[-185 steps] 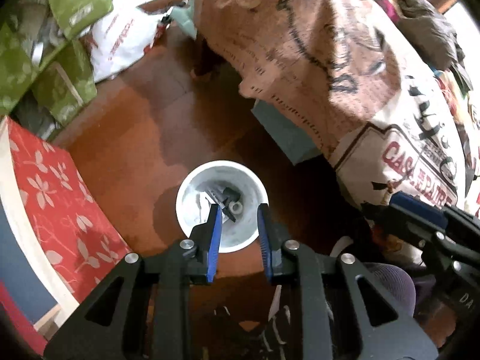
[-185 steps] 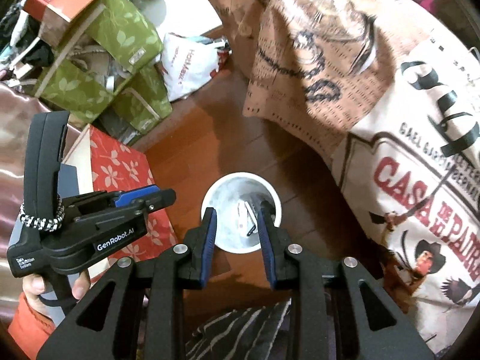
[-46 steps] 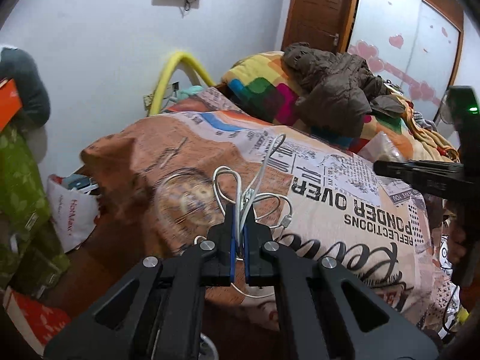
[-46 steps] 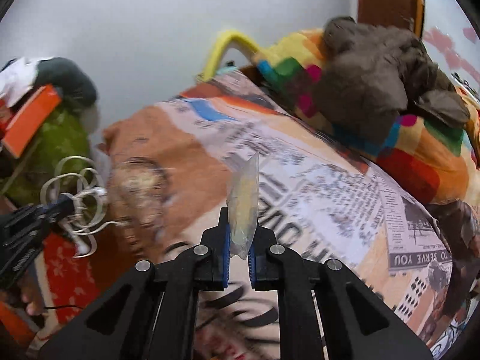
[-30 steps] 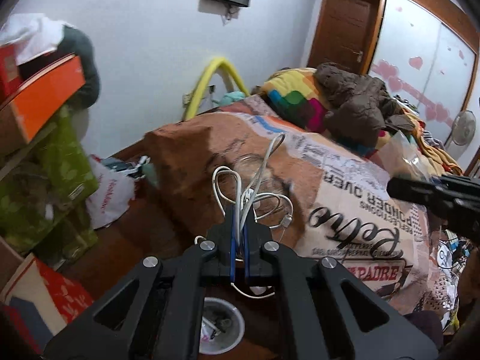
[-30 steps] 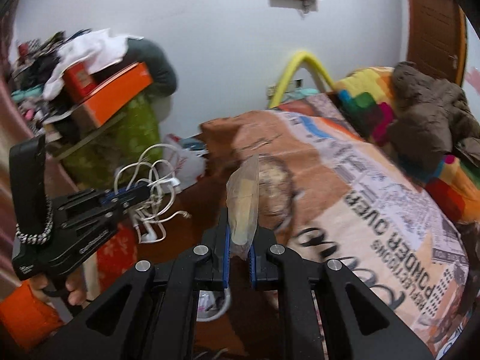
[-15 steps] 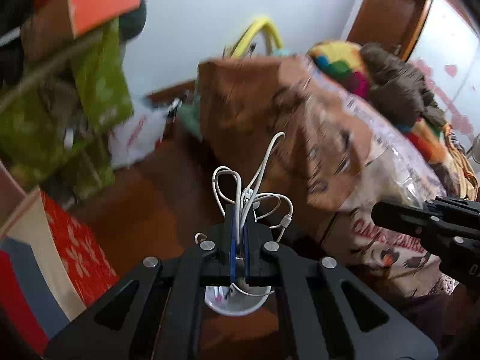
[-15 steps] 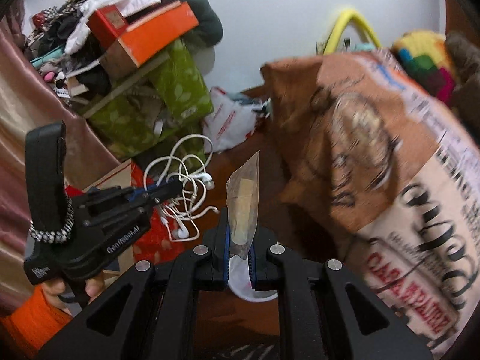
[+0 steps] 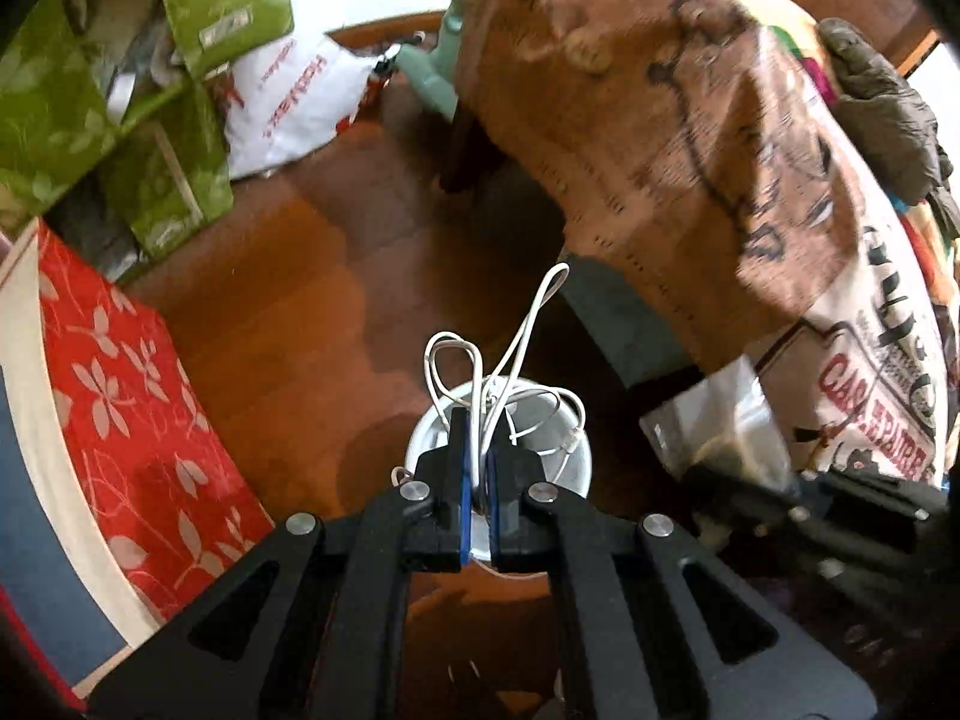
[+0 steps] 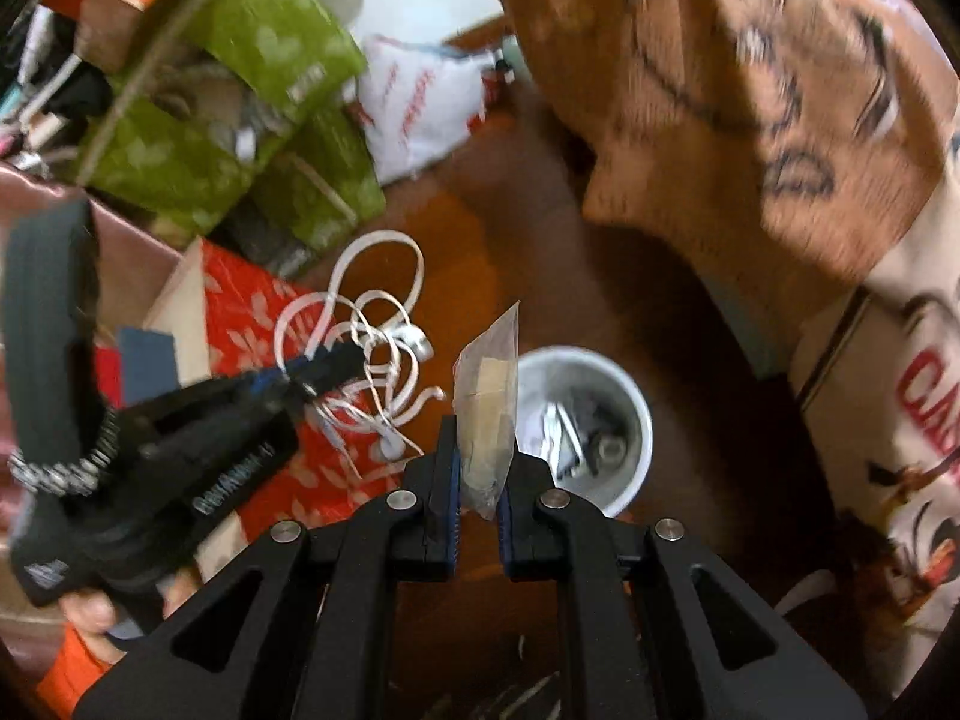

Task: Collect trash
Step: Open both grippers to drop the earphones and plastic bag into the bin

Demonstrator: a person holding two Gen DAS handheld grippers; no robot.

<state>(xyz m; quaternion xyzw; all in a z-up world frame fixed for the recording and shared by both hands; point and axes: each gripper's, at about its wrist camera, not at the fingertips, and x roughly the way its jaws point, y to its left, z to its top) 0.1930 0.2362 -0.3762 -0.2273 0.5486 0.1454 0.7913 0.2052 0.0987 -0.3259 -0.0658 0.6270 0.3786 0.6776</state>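
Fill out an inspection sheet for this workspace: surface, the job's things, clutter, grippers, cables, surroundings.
Surface: brown wooden floor, bare around the bin.
Job's things: round white trash bin on the floor, dark scraps inside; clear plastic wrapper; tangled white earphone cord.
Clutter: green leaf-print fabric boxes, white plastic shopping bag, red floral panel.
Grippers: left gripper shut on the cord, above the bin; right gripper shut on the wrapper, beside the bin.
Cables: only the earphone cord.
Surroundings: bed under a brown printed bedspread.
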